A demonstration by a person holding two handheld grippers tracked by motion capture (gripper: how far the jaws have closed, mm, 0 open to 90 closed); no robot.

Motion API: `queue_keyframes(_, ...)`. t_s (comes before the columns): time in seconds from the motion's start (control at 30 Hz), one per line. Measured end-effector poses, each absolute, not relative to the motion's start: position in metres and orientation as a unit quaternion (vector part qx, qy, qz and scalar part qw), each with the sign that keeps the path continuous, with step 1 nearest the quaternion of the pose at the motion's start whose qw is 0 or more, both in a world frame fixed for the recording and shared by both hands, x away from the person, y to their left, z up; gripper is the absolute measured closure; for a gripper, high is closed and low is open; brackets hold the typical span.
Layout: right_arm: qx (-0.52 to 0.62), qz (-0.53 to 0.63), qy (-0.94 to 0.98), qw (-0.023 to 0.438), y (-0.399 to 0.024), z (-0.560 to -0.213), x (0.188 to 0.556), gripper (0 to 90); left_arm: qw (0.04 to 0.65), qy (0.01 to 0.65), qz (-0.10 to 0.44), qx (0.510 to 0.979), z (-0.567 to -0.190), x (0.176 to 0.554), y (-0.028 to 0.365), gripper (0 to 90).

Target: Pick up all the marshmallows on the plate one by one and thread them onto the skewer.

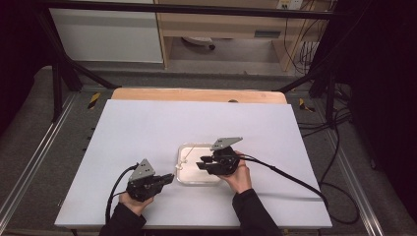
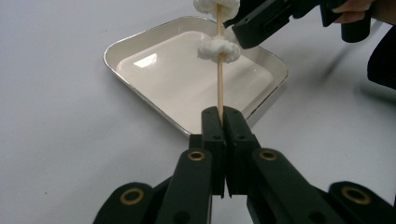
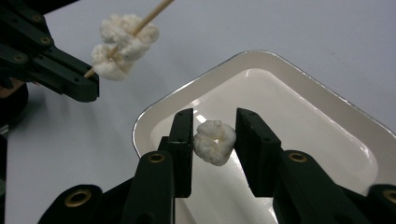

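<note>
- Left gripper, just off the tray's left edge: clamped tight on the skewer, with two puffs threaded further up, out over the tray. Risk: thin stick pivoting in the pinch, or snapping if shoved.
- Right gripper, above the tray: jaws apart, loose puff sitting between them, brushing one jaw at most. Could crumble if squeezed hard, or slip off into the tray.
- High view: good for layout around the tray, puffs too tiny to read.
- Right gripper view: shows the hole through the loose puff.
- Left gripper view: shows the pinch on the stick.
</note>
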State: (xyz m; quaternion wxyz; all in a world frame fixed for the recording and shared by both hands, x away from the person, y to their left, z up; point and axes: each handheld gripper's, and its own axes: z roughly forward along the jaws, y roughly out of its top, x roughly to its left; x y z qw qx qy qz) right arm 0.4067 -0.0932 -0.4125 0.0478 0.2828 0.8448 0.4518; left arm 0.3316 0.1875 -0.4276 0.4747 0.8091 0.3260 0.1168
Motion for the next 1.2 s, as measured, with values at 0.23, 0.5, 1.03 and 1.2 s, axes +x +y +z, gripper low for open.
queue_keyframes(0.23,0.295,0.478,0.827,0.037,-0.107,-0.405,0.405,68.4,0.476,0.323,0.116,0.809,-0.427,0.330,0.186,88.5)
queue_keyframes(0.5,0.308,0.514,0.800,0.022,-0.126,-0.395,0.403,68.8,0.479,0.318,0.116,0.810,-0.427,0.328,0.184,88.5)
queue_keyframes(1.03,0.323,0.577,0.750,-0.009,-0.148,-0.376,0.404,69.6,0.485,0.306,0.112,0.812,-0.426,0.325,0.179,88.5)
queue_keyframes(1.2,0.325,0.597,0.733,-0.026,-0.148,-0.373,0.406,69.8,0.488,0.298,0.111,0.813,-0.426,0.324,0.178,88.5)
